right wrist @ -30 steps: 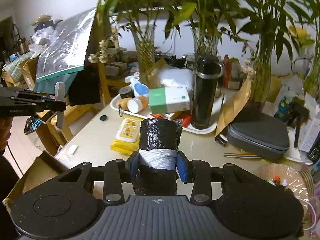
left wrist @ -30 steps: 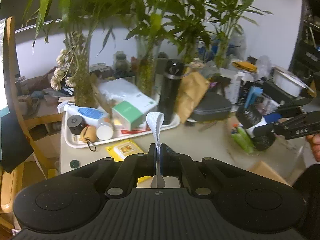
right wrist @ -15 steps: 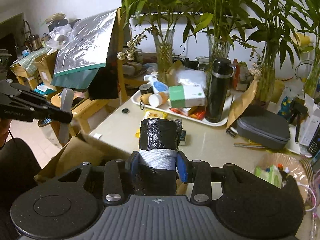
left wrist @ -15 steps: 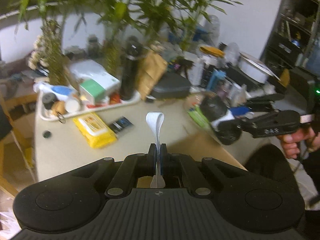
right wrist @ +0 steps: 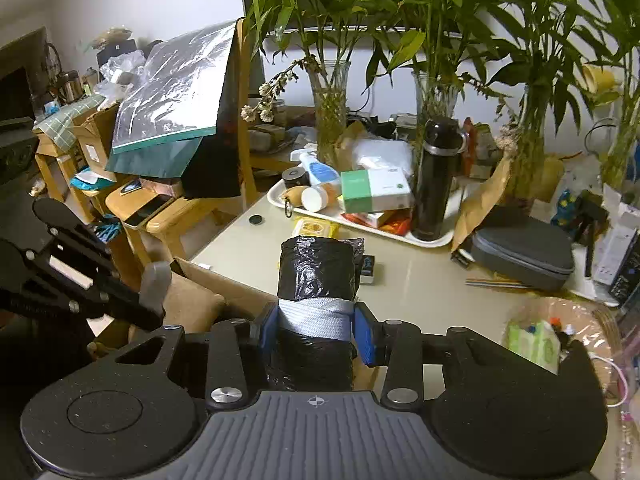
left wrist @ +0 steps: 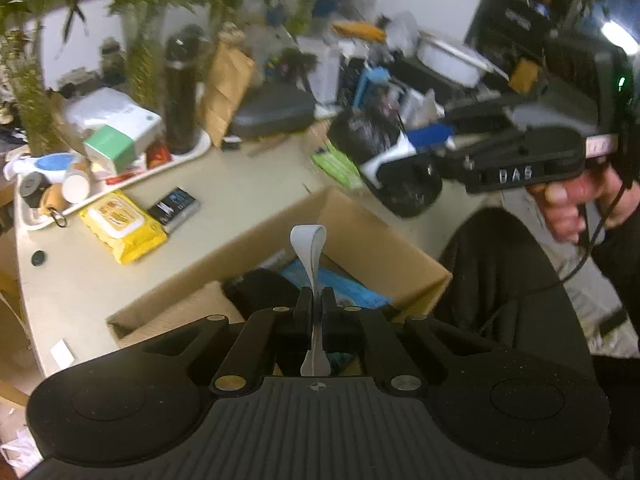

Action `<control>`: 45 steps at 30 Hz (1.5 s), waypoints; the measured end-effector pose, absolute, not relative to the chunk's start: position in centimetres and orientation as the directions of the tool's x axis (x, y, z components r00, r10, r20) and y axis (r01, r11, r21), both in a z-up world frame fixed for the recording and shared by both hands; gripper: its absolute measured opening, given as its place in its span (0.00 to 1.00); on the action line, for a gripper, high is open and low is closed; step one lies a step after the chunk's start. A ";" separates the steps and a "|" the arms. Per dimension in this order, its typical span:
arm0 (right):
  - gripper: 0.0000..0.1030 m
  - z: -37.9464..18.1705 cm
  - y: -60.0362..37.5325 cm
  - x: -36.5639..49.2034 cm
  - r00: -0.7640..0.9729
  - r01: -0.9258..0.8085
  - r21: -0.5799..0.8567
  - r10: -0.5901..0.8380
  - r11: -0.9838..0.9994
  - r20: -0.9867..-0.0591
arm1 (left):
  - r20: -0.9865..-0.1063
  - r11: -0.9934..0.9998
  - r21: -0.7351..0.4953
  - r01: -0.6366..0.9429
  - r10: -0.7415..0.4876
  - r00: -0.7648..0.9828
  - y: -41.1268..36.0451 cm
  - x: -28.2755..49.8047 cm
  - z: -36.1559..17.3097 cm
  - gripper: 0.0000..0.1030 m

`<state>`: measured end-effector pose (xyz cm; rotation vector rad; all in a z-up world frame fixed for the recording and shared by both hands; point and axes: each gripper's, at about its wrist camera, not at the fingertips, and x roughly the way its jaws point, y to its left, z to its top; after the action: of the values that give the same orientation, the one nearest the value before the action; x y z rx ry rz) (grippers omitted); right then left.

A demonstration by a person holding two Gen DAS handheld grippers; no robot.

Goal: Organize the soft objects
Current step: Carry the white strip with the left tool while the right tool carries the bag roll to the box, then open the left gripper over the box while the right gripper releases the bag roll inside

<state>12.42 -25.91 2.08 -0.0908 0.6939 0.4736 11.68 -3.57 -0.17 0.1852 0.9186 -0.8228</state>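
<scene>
Here, roll: a black crinkled plastic-bag roll (right wrist: 318, 272) with a pale grey band around its middle, standing lengthwise between the fingers of the right gripper (right wrist: 316, 326).
Right gripper: its blue pads (right wrist: 267, 326) press on the roll from both sides at the grey band, so it is clamped on the roll, partly spread to the roll's width.
Roll from the other side: in the left wrist view the same roll (left wrist: 372, 140) sits at the tip of the right gripper (left wrist: 400, 164), with a hand (left wrist: 568, 200) around the handle.
Place of the roll: over the near edge of the beige table (right wrist: 424, 280), just beside the open brown cardboard box (left wrist: 360, 232), not inside it.
Box contents: dark cloth and something light blue; more I cannot tell.
Left gripper: the left gripper (left wrist: 314, 300) has its fingers pressed together, with only its own grey strap between them; it points down over the box.
Left gripper in the right wrist view: it (right wrist: 154, 292) is at the left, near the box flap.
Table nearby: a yellow flat wipes pack (left wrist: 122, 228) and a small dark box (left wrist: 174, 206) lie beyond the cardboard box.
Further back: a white tray (right wrist: 400, 236) bearing a tall black flask (right wrist: 438, 180) and a green-and-white carton (right wrist: 376, 190); a grey zip case (right wrist: 524, 252) to the right.
</scene>
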 end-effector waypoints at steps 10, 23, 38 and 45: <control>0.42 2.3 -25.9 10.6 0.671 -0.436 0.074 0.379 0.897 -0.637 | -0.759 0.698 -0.118 0.706 -0.522 0.389 -4.1 8.8 -0.8 0.62; 0.42 0.9 -25.8 11.0 0.633 -0.395 0.155 0.391 0.905 -0.668 | -0.655 0.815 0.029 0.579 -0.422 0.627 -0.6 5.9 0.3 0.62; 0.75 -0.6 -25.3 13.3 0.547 -0.299 0.239 0.371 0.924 -0.750 | -0.630 0.880 -0.001 0.476 -0.370 0.683 2.6 5.5 -0.2 0.62; 0.95 -1.3 -25.2 12.9 0.568 -0.318 0.207 0.361 0.925 -0.740 | -0.634 0.897 -0.004 0.442 -0.344 0.692 3.6 5.7 -0.4 0.62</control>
<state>12.93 -25.17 -1.26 0.0528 0.8808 0.3992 5.71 3.64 -0.45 0.1537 0.6754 -0.4413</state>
